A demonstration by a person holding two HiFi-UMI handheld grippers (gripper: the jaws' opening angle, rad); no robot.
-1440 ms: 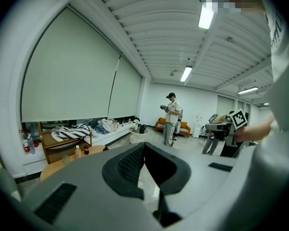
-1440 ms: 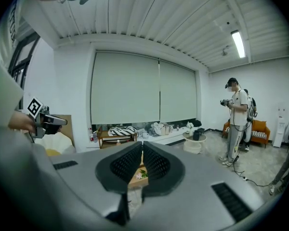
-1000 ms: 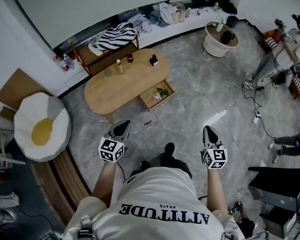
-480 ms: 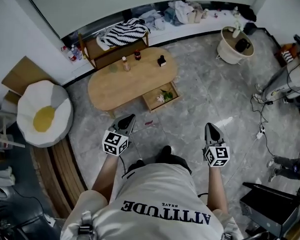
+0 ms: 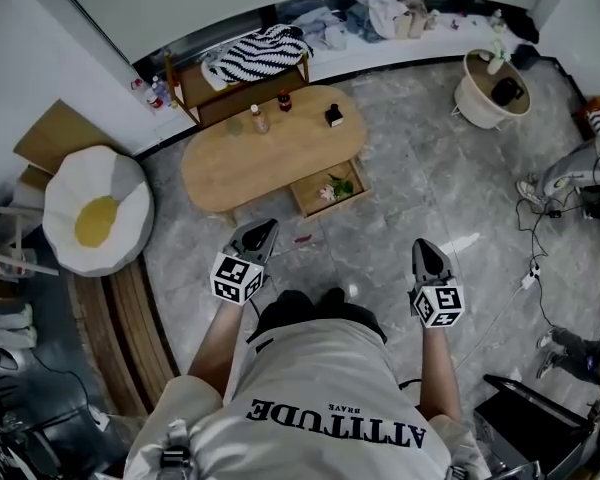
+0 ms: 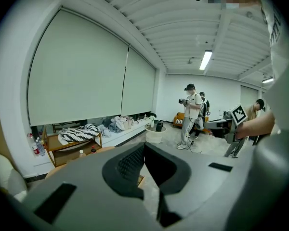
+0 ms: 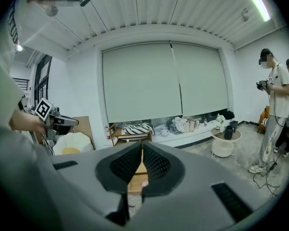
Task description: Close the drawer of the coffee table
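Both grippers have advanced toward the coffee table (image 5: 242,163) since a second ago, and the gap between their tips and the open drawer (image 5: 332,194) has narrowed in the head view; they are still well apart from it.

That drawer juts out of the table's near long side, toward its right end, pulled fully open with a small sprig of flowers (image 5: 332,187) lying inside. It faces the person, so a straight push from this side should send it home.

The left gripper (image 5: 263,230) has its jaws pressed together with nothing between them, and the right gripper (image 5: 426,250) is the same: tips meeting, empty. That fits the job as I judge it, since closing a drawer calls for a push, not a grasp, and shut jaws make one firm nose to press the front panel. Both are carried ahead of the body, angled slightly down, with the left one nearer the drawer and likelier to reach it first.

On the tabletop stand two small bottles (image 5: 259,120) and a dark little container (image 5: 333,116), set back from the drawer side and out of the way.

Readable writing: the person's shirt (image 5: 330,388) bears "ATTITUDE" with a smaller "BRAVE", seen upside down from above. The cubes carry only square black-and-white markers.
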